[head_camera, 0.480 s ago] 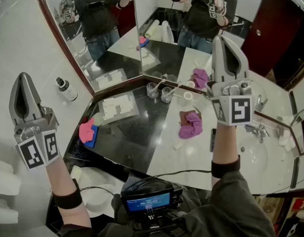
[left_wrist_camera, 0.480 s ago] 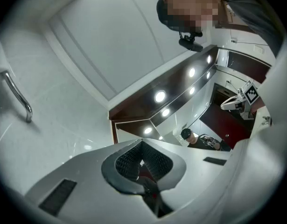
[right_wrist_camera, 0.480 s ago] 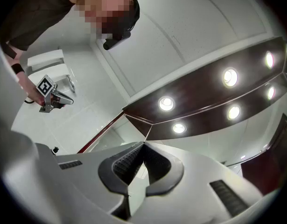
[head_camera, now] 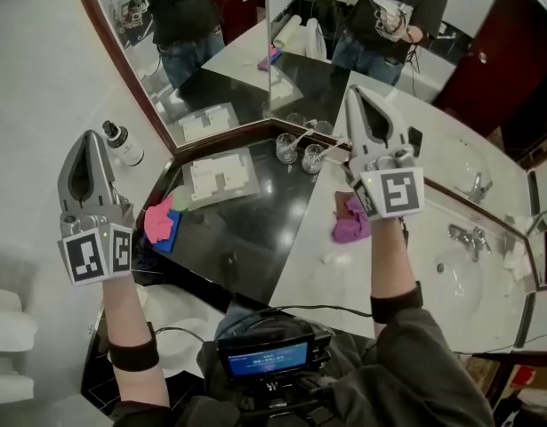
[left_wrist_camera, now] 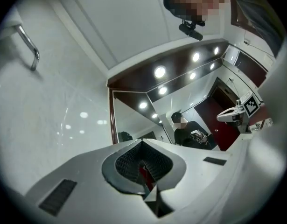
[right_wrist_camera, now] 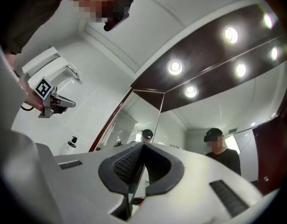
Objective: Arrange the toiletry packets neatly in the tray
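Both hand-held tools are raised over a bathroom counter. The left gripper point(head_camera: 89, 142) and the right gripper point(head_camera: 356, 96) have their jaws pressed together and hold nothing. The tray point(head_camera: 247, 188) of white toiletry packets point(head_camera: 215, 174) sits on the black countertop point(head_camera: 246, 238), below the corner mirror point(head_camera: 211, 69). Right of the tray stand two drinking glasses point(head_camera: 286, 148). Farther right, a purple cloth point(head_camera: 349, 225) is partly hidden by the right gripper. Left of the tray, a pink cloth point(head_camera: 157, 221) lies on a blue one, with a dark-capped bottle point(head_camera: 123, 143) beyond. Writing on the screen point(head_camera: 265, 357) nearer the person is too small to read.
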A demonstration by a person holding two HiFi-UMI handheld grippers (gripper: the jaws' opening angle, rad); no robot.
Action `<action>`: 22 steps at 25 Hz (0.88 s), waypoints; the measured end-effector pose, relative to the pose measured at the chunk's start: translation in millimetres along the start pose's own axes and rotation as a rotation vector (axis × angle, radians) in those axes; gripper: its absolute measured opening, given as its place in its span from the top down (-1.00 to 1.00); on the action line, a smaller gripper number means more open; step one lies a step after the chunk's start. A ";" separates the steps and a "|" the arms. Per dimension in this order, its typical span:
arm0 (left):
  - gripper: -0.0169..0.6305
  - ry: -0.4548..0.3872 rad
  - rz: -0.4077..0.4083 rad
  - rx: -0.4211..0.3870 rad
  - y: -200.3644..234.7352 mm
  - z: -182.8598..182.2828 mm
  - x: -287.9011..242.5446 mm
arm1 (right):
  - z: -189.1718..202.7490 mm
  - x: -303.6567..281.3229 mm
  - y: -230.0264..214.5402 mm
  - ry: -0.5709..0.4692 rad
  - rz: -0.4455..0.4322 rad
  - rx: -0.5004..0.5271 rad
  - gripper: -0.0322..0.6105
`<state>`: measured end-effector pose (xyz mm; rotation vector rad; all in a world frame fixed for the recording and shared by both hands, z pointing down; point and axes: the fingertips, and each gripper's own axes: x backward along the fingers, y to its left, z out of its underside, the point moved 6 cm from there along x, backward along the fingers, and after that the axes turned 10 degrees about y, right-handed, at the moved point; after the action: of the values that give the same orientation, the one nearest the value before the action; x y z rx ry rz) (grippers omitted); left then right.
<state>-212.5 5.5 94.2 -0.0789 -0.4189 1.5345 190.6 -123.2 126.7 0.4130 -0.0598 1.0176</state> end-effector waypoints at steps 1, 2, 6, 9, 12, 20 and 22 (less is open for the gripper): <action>0.95 0.031 0.010 0.014 -1.8 13.0 -2.8 | 13.1 -5.6 4.8 0.028 -0.008 -0.014 0.88; 0.95 0.062 0.020 0.029 -4.0 26.5 -5.3 | 25.7 -10.6 10.8 0.059 -0.020 -0.032 0.88; 0.95 0.178 0.062 0.099 -17.6 86.6 -14.1 | 77.7 -21.5 37.9 0.186 -0.066 -0.102 0.88; 0.95 0.302 0.089 0.137 -32.9 138.8 -8.8 | 121.1 -17.9 62.0 0.296 -0.117 -0.155 0.88; 0.95 0.439 0.094 0.171 -48.1 187.4 6.5 | 159.6 -6.6 81.7 0.417 -0.156 -0.194 0.88; 0.95 0.535 0.082 0.201 -63.8 224.5 27.2 | 196.2 16.5 99.4 0.540 -0.183 -0.284 0.88; 0.95 0.538 0.084 0.204 -66.7 224.4 28.5 | 198.4 17.9 102.7 0.545 -0.195 -0.286 0.88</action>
<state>-219.6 -16.9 328.9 -0.3438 0.1697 1.5587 142.2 -133.8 345.2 -0.1251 0.3161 0.8831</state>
